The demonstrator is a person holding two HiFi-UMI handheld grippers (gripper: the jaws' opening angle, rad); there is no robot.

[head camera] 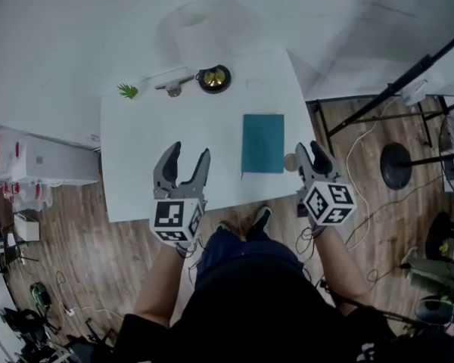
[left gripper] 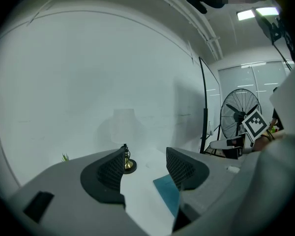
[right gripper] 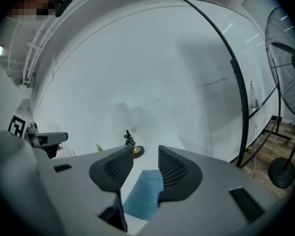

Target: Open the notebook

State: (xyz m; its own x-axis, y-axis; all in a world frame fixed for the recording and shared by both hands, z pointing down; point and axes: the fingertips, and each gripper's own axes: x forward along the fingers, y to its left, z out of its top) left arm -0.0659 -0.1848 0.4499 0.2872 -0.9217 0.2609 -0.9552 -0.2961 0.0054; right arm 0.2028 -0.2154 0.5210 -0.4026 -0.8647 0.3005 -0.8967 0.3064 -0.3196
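1. At the far left, white boxes (head camera: 30,157) sit against the wall above a wood-plank floor (head camera: 98,255). Their red print is too small to read.
2. A small green plant (head camera: 128,91) stands at the far left corner of the white table (head camera: 159,134).
3. The left gripper (head camera: 190,151) is held over the table's near left part and points away from the person, tipped slightly down. Its jaws are spread wide with only bare tabletop between them. Its marker cube (head camera: 177,219) shows black-and-white square patterns.
4. In the left gripper view, the left gripper (left gripper: 146,163) frames a brass lamp base (left gripper: 127,162) by the far wall.
5. The teal notebook (head camera: 262,143) lies closed and flat on the right half of the table, near the front edge. It is well right of the left gripper.
6. The notebook's cover carries faint print, too small to read.
7. The right gripper (head camera: 309,153) hovers at the table's right edge, just beside the notebook's near right corner. It is also tipped slightly down.
8. In the right gripper view, the right gripper (right gripper: 140,166) stands with its jaws apart, pinching nothing. The notebook (right gripper: 145,191) lies beyond them.
9. Right of the table stand a black stand (head camera: 397,165) and a fan (right gripper: 287,58), with cables on the floor.
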